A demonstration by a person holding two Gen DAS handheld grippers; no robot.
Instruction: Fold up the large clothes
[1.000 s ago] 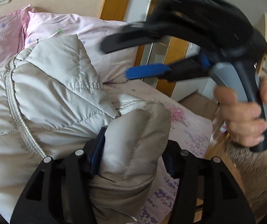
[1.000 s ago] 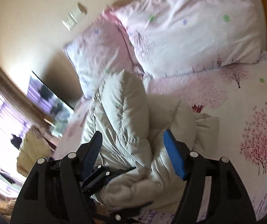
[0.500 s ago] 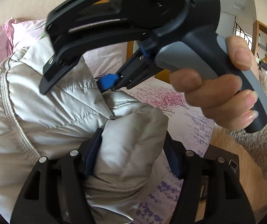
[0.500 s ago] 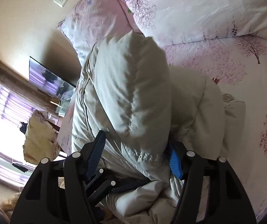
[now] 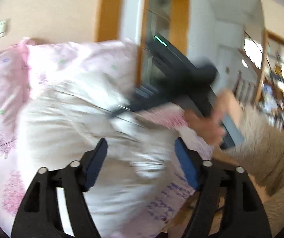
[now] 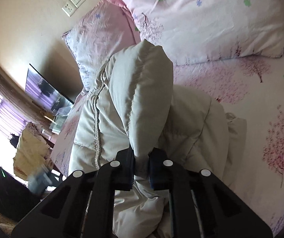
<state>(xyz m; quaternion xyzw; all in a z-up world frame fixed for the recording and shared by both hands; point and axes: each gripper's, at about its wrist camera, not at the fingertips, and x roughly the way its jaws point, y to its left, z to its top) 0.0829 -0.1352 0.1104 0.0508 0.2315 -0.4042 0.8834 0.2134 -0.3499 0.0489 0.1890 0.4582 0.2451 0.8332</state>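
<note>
A pale beige quilted down jacket (image 6: 134,103) lies bunched on the pink flowered bed sheet (image 6: 260,103). My right gripper (image 6: 141,170) is shut on a raised fold of the jacket, pinched between its pads. In the blurred left wrist view the jacket (image 5: 72,123) shows as a pale heap beyond my left gripper (image 5: 141,164), whose blue-padded jaws stand wide apart with nothing gripped between them. The right gripper's dark body (image 5: 177,85) and the hand holding it show above the jacket in that view.
Two pink flowered pillows (image 6: 211,19) lie against the wall at the head of the bed. A TV (image 6: 46,91) and a window stand to the left. A wooden door frame (image 5: 179,19) and a fuzzy beige sleeve (image 5: 270,148) are on the right.
My left gripper has let go of the jacket fold and pulled back, opening wide. My right gripper has closed onto a raised fold of the jacket.
</note>
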